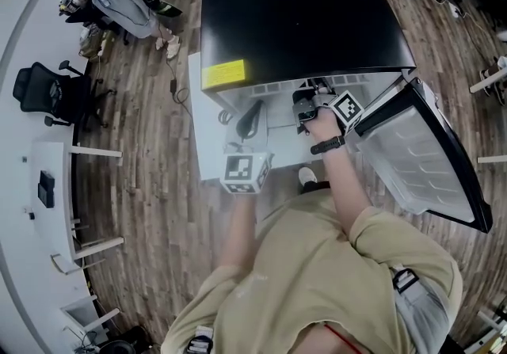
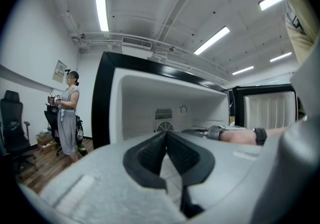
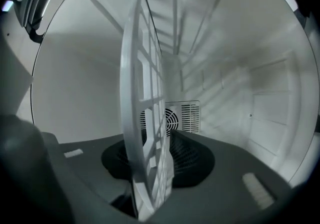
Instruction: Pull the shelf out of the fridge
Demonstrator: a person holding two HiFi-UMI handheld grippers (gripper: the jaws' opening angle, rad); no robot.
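Left gripper view: the left hand-held gripper (image 2: 166, 137) has its jaws together with nothing between them. It points level at the open fridge (image 2: 106, 97) from just outside the mouth and takes no part in the grasp. To its right, the person's right forearm (image 2: 240, 135) reaches straight into the cavity.

In the right gripper view, the right hand-held gripper (image 3: 159, 137) is well inside the fridge. Its two pads lie on either side of the shelf's (image 3: 142, 92) front edge and appear to be clamped on it. The shelf is a white grid that runs away from the jaws towards the fan grille (image 3: 182, 117) on the back wall, so it sits fully within the fridge. It looks upright in this view, so the wrist seems to be rolled onto its side with one jaw above the shelf and one below.

The step in hand, as I judge it, is securing the grip, and the pull has not begun. Next should come a straight, level draw towards the person along the wall ribs, with the shelf kept flat so it does not jam or twist in the jaws. The shut left hand-held gripper could steady the fridge or support the shelf's free edge as it comes out.

In the head view, the door (image 1: 420, 154) hangs open to the right of the right hand-held gripper, clear of the path.
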